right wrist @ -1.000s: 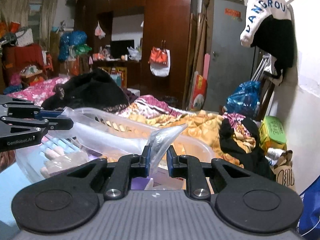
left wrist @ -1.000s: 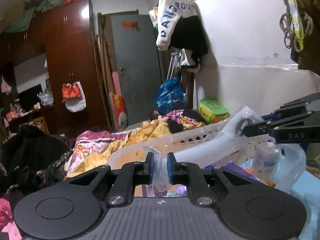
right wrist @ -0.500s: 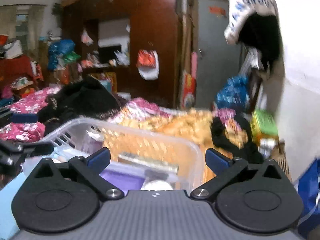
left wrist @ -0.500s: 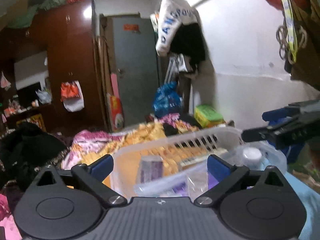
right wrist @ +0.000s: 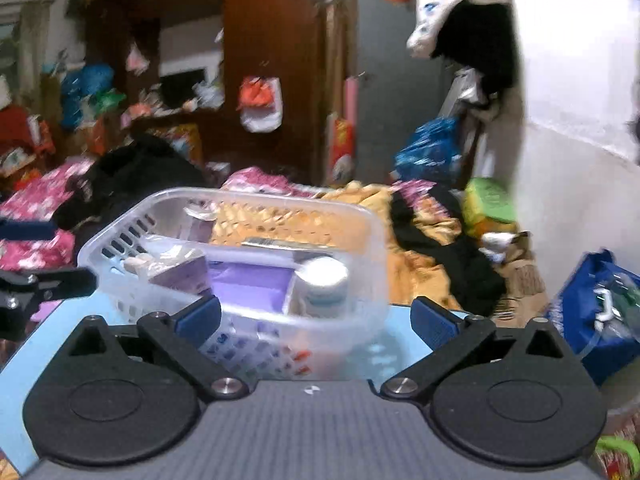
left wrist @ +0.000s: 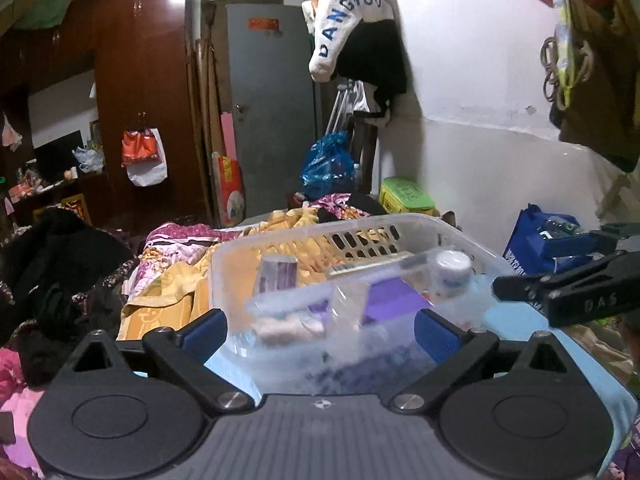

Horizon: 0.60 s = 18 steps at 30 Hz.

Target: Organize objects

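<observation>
Both the left gripper (left wrist: 320,330) and right gripper (right wrist: 316,316) have fingers wide open, holding nothing; the basket (right wrist: 372,240) looks packed, next another loose object must be found

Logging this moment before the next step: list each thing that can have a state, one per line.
left tongs: open, nothing between the pads
right tongs: open, nothing held
clear plastic basket: upright on the light blue surface, filled
clear plastic bag: lying in the basket, released
white-capped bottle: upright in the basket
grey door: shut

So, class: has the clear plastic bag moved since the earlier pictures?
Yes. The clear plastic bag has dropped from above the basket rim to inside it.
</observation>
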### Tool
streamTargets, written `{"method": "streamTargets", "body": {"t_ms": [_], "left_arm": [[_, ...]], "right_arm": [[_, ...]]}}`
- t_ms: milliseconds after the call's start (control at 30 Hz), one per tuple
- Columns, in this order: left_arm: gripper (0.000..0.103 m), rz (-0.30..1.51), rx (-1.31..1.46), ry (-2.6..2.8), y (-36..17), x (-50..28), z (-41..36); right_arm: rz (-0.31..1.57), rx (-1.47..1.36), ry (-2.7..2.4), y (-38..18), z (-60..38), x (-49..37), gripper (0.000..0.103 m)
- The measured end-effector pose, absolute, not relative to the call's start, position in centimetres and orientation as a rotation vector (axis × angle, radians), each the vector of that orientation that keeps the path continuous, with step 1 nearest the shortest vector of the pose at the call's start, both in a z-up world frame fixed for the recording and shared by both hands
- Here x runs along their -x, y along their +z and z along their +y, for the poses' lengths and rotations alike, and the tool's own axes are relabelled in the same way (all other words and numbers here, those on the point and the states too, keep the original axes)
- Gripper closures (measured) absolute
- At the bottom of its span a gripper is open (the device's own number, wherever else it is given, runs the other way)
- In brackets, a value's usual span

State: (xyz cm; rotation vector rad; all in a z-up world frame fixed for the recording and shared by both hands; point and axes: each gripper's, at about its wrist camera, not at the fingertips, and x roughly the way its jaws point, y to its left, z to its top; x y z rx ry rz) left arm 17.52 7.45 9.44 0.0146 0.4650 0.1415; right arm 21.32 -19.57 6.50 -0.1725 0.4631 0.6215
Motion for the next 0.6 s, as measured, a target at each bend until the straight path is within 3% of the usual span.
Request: {"method": "streamTargets", "body": {"t_ms": [233,400,600], "left_arm": [[0.002,0.282,-0.003,0.168,6.4,-7.4,2.5],[0.002,0.239,-0.057,0.211,4.3,-3.2,-1.0],[0.002,0.281,-0.053,0.168,4.6,-3.3,-2.0]], "right_arm": [[0.347,0.006,0.745,3.9,-26.9,-12.5,0.000],[0.077,-0.100,0.738,1.7,-30.7,-7.0,0.000],[0.156,-0.084,0.733,3.1,-29.2,-7.7,0.000]]}}
